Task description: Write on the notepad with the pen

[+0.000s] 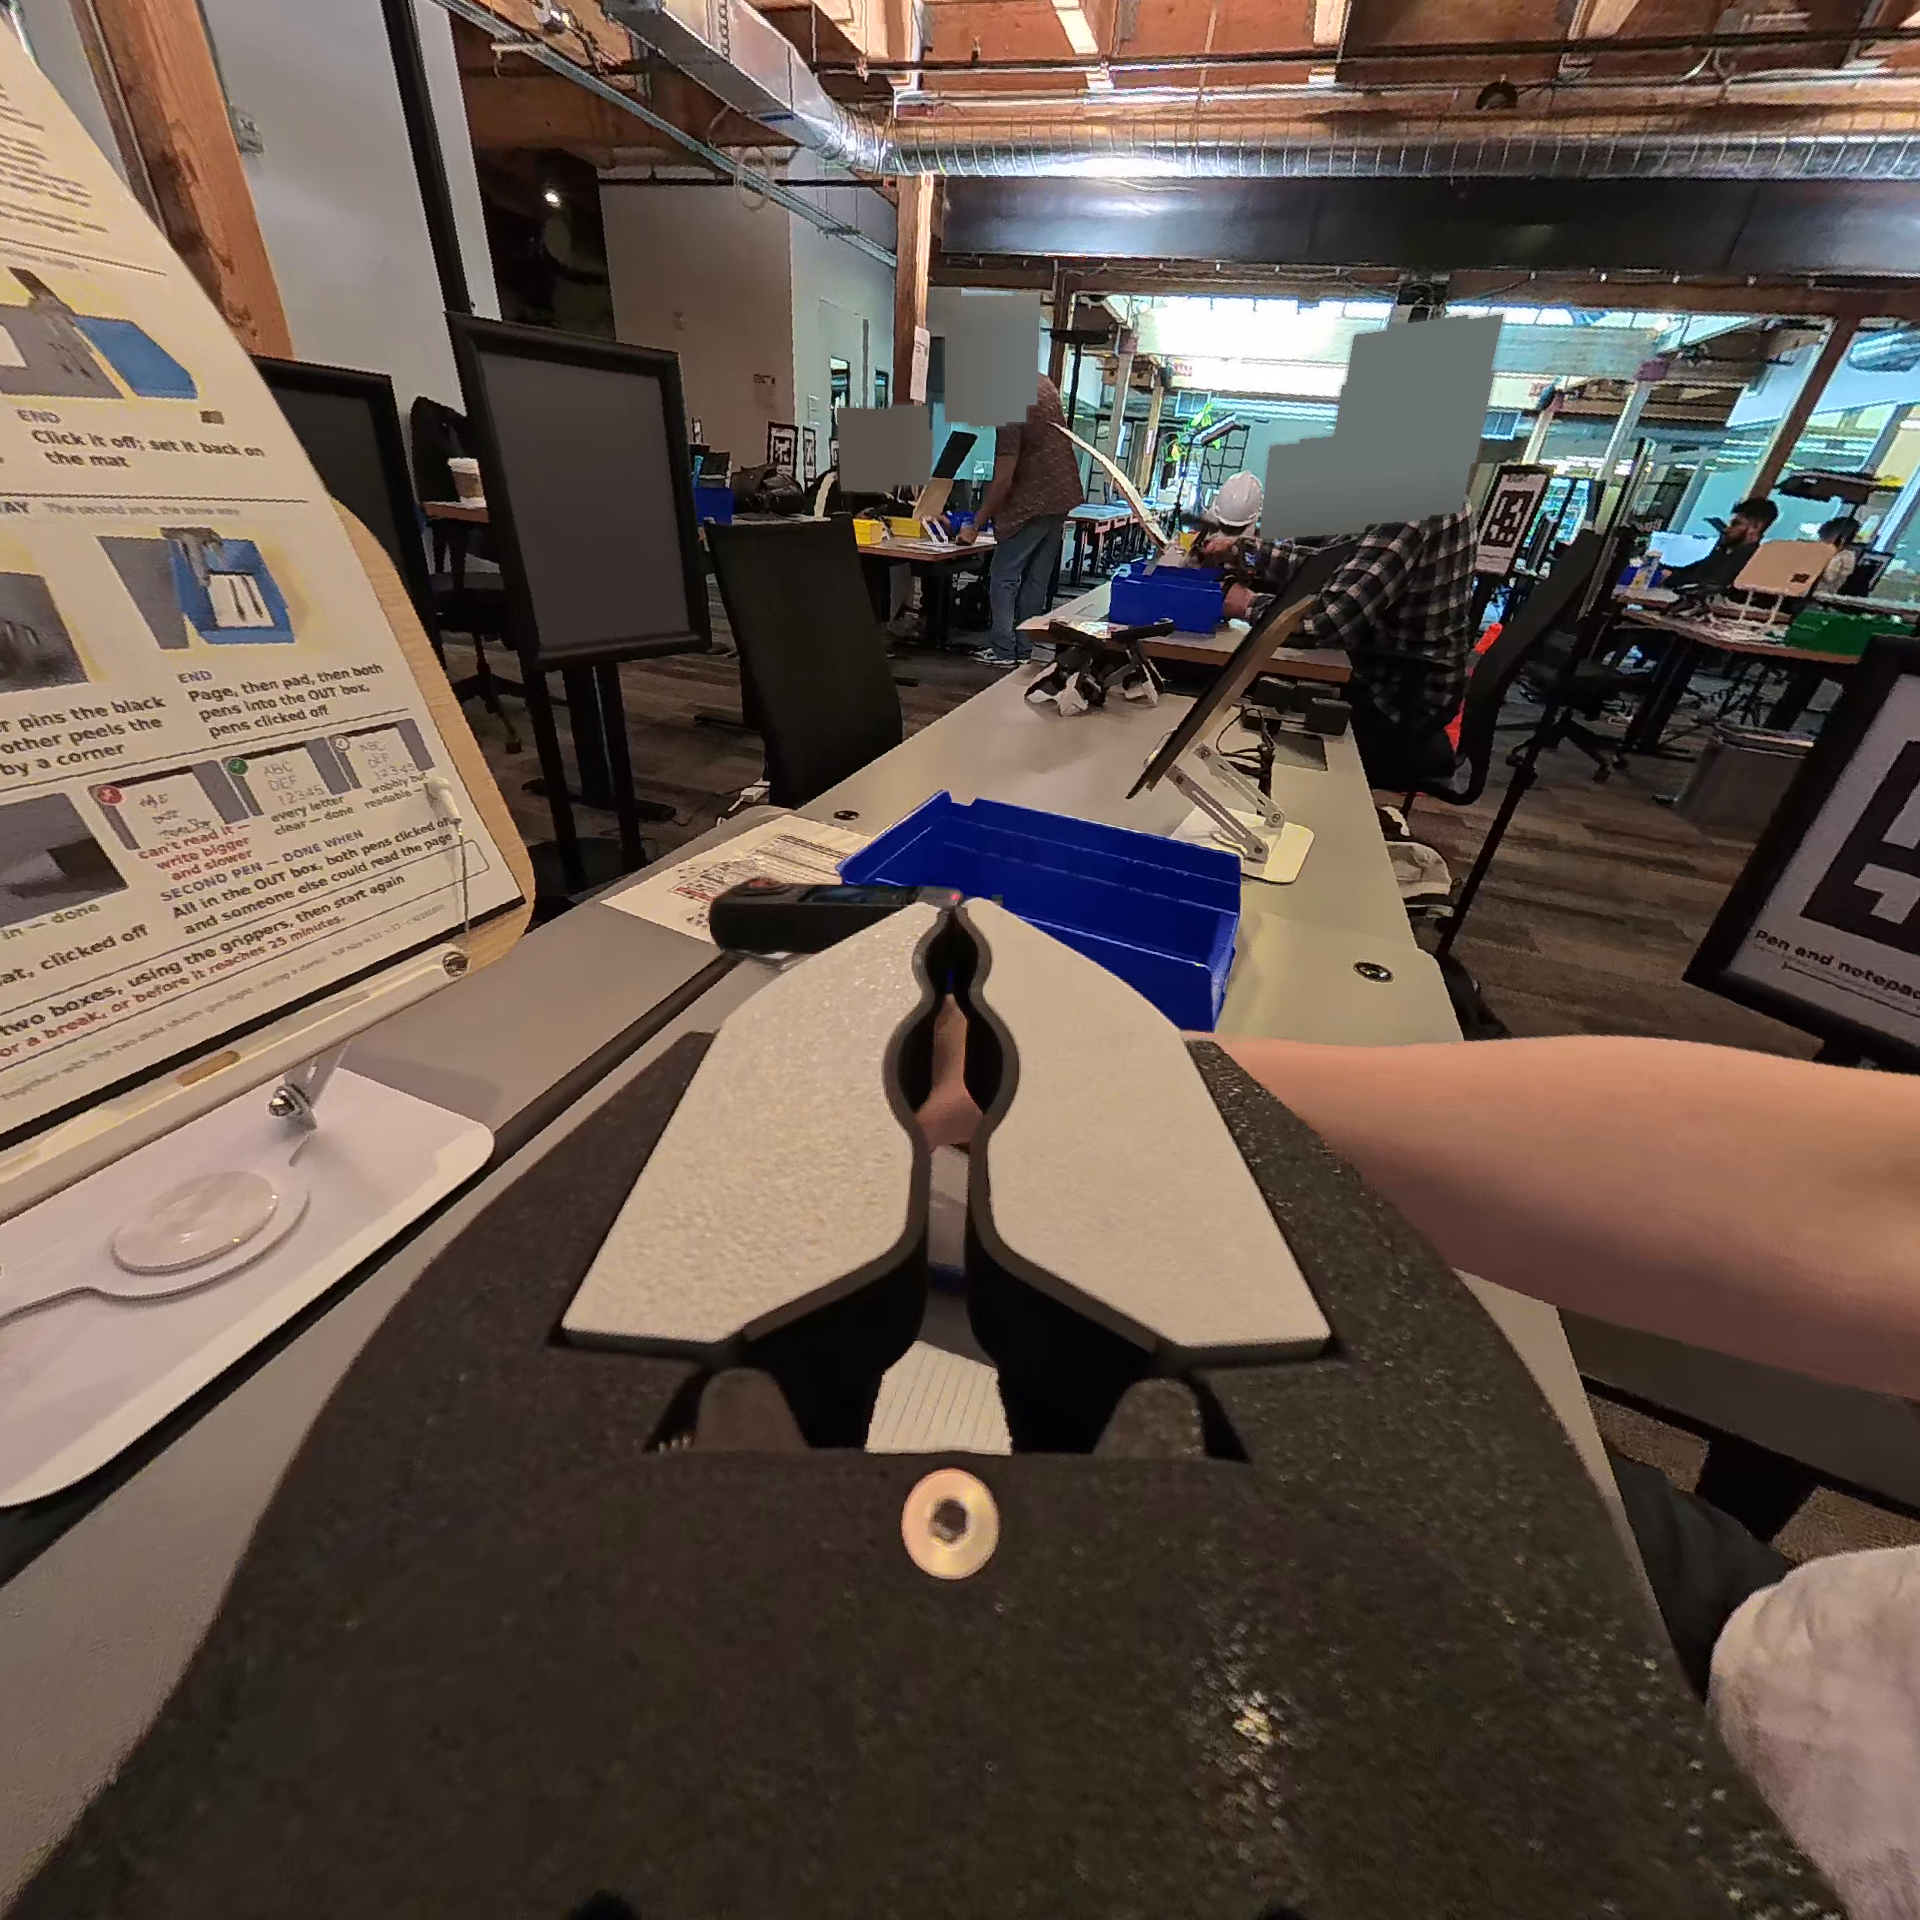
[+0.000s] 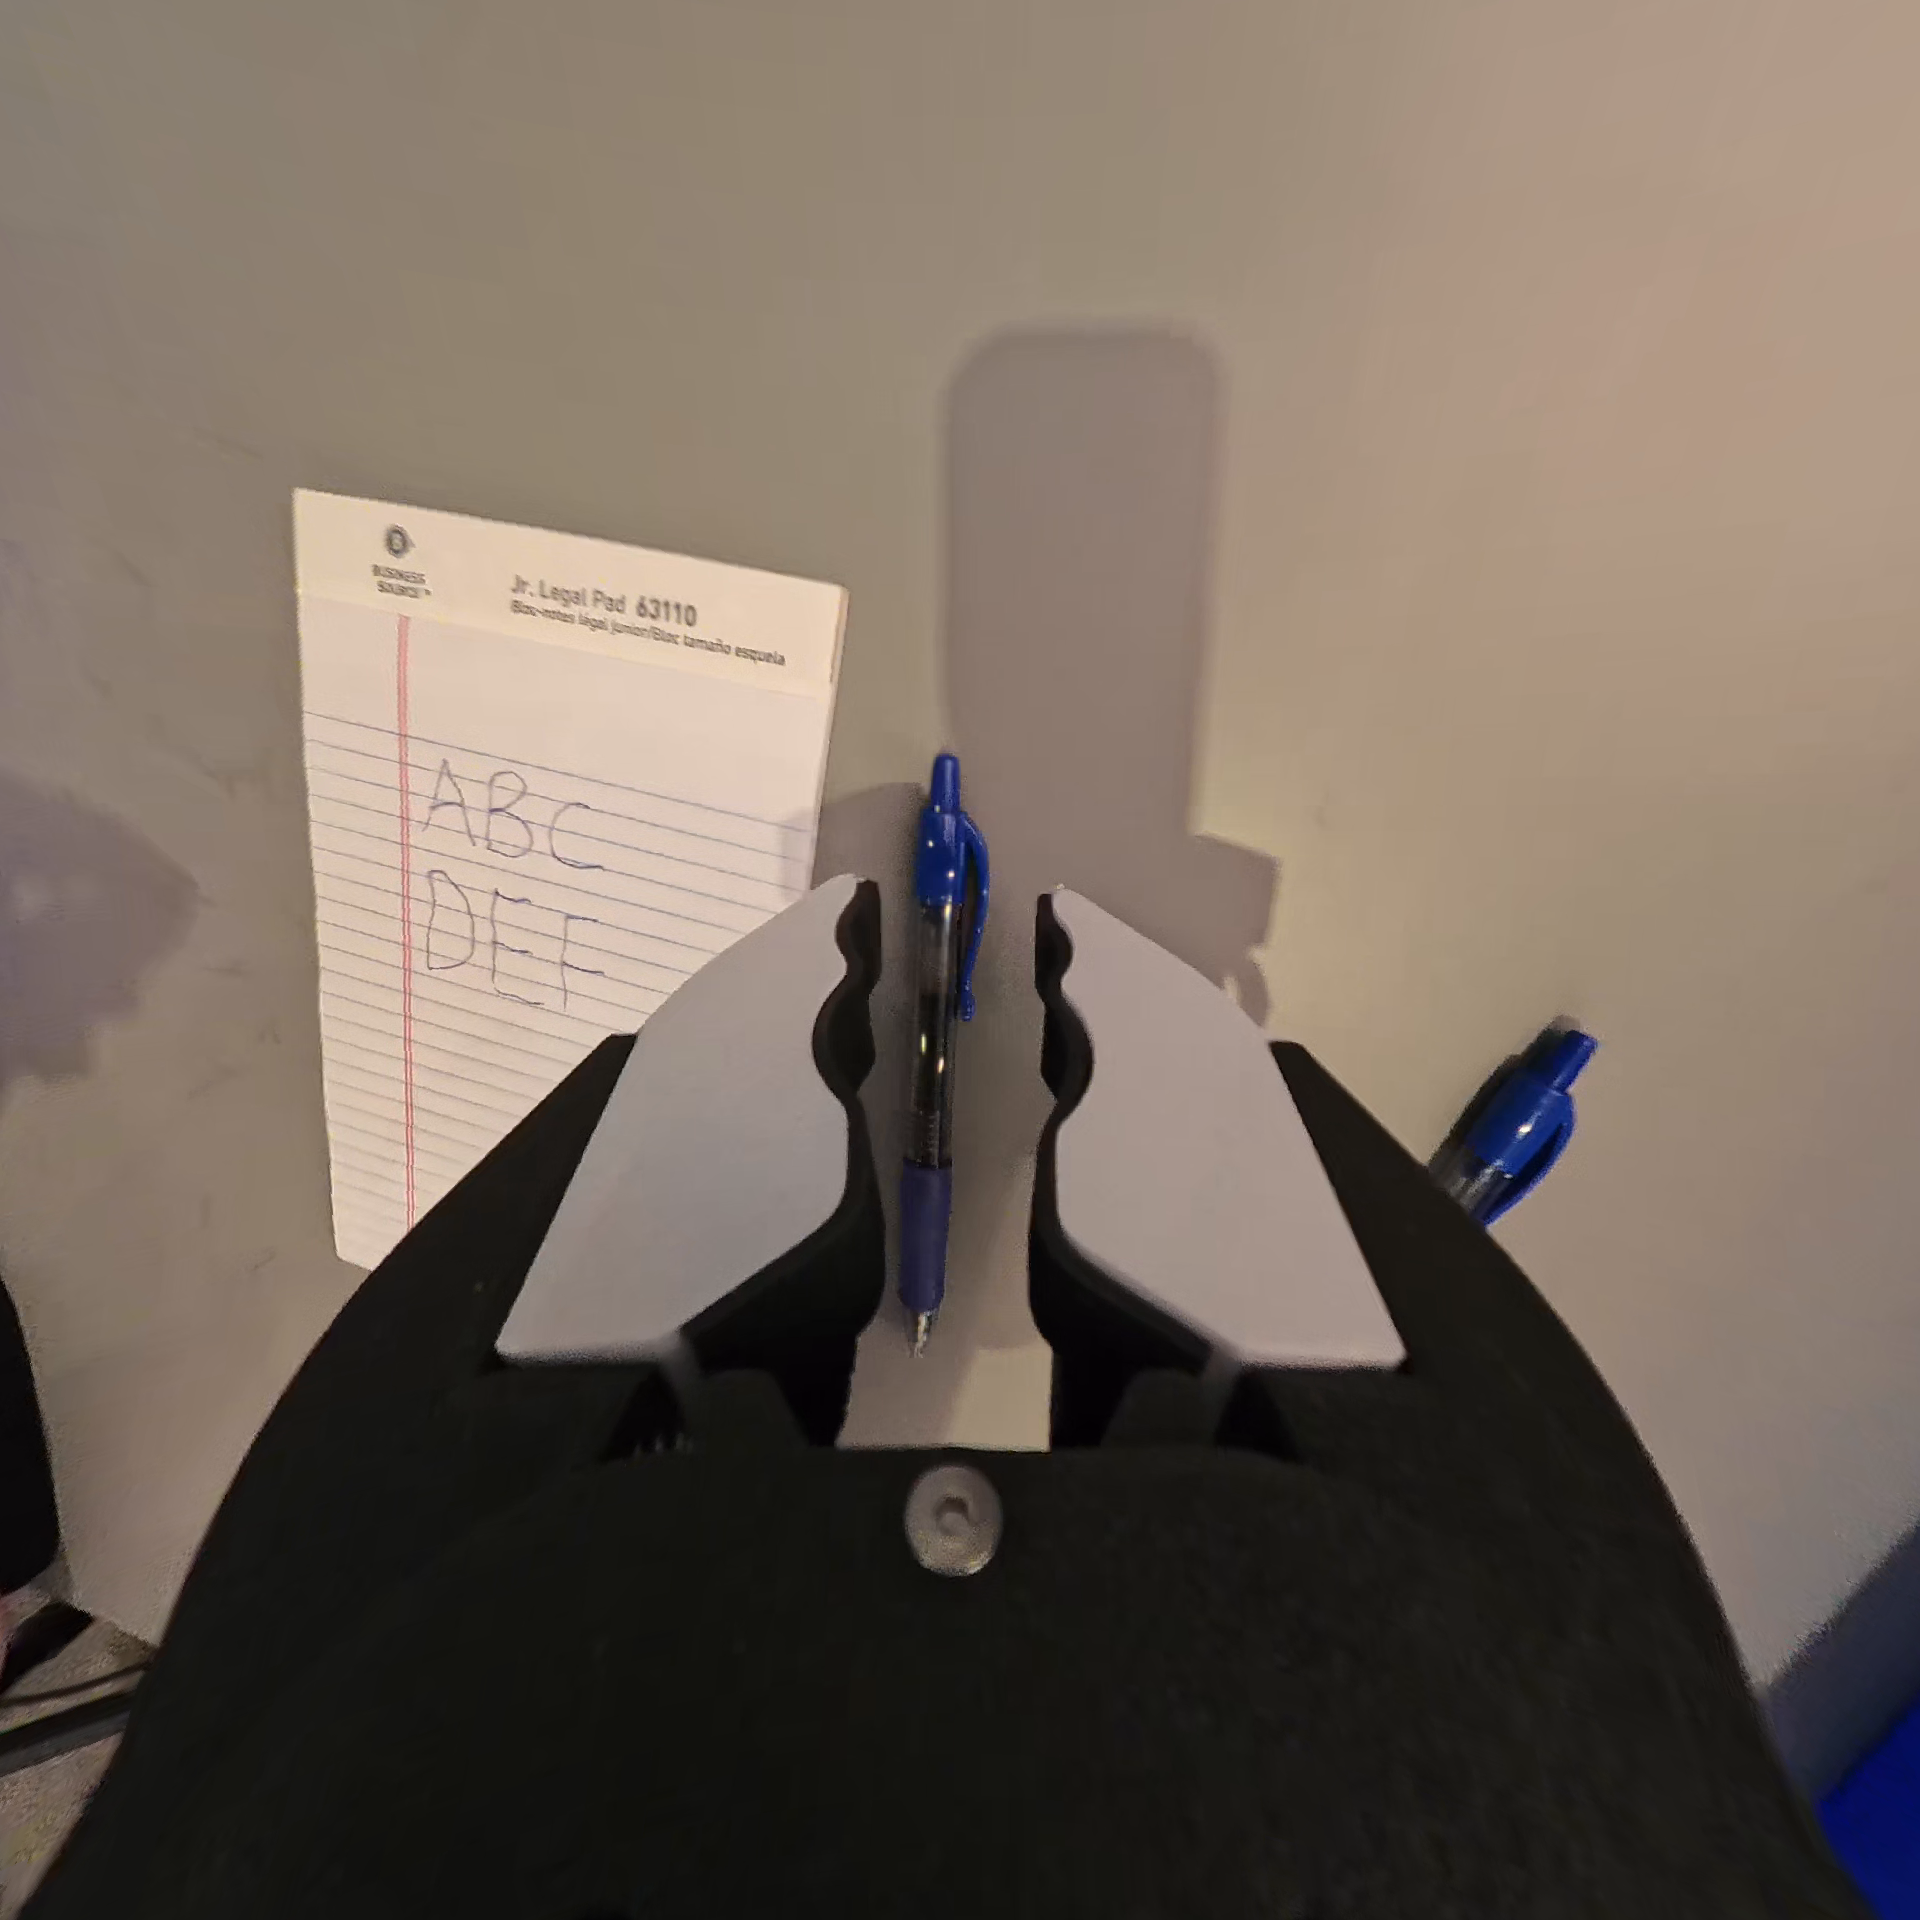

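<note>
Lying on the grey table (image 2: 1351,520), the pen (image 2: 940,1049) was just right of the notepad (image 2: 561,831), between the parted fingers of the right gripper (image 2: 951,899), untouched. The left gripper (image 1: 954,914) was closed, gripping nothing visible.

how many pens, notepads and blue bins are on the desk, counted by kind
pens: 2, one pen lying between the open right gripper fingers, a second pen off to its right
notepads: 1, the notepad, already written on
blue bins: 1, the blue bin
total: 4
</note>
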`<state>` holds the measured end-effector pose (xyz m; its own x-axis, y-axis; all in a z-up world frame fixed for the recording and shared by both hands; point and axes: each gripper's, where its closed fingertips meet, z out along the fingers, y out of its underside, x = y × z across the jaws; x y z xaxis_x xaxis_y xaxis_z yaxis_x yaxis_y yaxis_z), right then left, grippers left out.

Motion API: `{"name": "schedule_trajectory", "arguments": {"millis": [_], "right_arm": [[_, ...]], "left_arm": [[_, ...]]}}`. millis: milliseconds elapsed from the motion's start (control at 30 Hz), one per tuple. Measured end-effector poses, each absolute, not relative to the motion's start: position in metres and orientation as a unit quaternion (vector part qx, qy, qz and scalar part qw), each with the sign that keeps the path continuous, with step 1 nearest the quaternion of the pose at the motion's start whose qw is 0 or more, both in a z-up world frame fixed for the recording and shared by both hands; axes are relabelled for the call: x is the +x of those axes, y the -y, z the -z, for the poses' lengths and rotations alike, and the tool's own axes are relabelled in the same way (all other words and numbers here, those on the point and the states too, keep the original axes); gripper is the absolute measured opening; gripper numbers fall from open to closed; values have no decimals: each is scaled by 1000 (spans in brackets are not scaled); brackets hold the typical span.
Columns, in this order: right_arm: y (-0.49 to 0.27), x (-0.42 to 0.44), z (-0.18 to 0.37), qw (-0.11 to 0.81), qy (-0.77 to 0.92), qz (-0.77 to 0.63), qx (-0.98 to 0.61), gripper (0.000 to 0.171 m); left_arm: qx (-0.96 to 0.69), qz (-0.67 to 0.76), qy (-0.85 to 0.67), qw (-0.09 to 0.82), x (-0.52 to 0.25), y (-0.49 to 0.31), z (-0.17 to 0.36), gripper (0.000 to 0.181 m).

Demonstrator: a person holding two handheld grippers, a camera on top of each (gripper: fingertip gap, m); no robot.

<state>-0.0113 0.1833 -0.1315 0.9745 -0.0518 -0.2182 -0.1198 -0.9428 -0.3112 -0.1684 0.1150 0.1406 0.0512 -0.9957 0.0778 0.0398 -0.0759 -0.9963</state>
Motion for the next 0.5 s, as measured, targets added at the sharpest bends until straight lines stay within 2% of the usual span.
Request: {"name": "schedule_trajectory", "arguments": {"millis": [167, 500], "right_arm": [[-191, -6, 104, 201, -6, -77, -977, 29], [-190, 16, 35, 354, 66, -20, -933, 29]], "left_arm": [[-535, 510, -451, 500, -170, -124, -135, 0], [-543, 492, -461, 501, -162, -124, -127, 0]]}}
